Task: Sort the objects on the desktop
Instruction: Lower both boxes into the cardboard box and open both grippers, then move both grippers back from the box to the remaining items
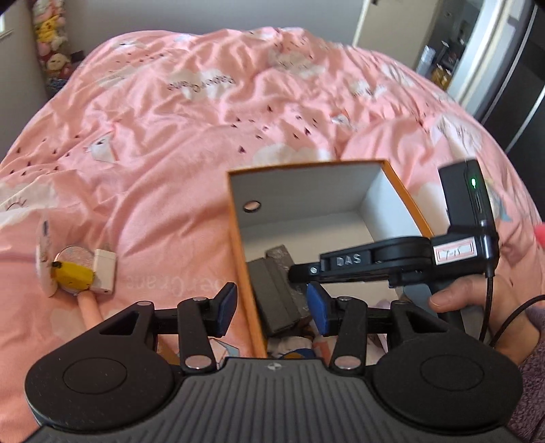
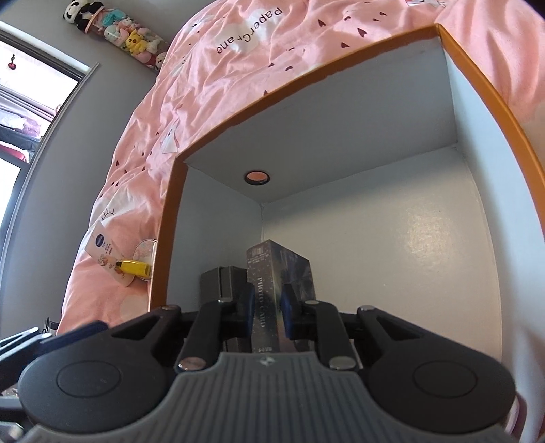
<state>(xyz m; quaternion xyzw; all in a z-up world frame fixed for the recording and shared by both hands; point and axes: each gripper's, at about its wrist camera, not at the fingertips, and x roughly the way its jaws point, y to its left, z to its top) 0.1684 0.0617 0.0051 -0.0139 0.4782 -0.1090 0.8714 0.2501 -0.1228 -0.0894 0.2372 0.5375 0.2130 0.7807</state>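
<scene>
Orange-edged white box [image 1: 402,191]; pink heart-print duvet [image 1: 170,136]; yellow clip [image 1: 73,274]

A bed [image 1: 190,112] covered by a rumpled pink quilt filled most of the room. Grey walls [image 2: 112,92] stood behind it, with a row of plush toys [image 2: 119,32] against one. Daylight came through a window [image 2: 30,102], and a dark cabinet [image 1: 521,85] stood beside the bed.
</scene>
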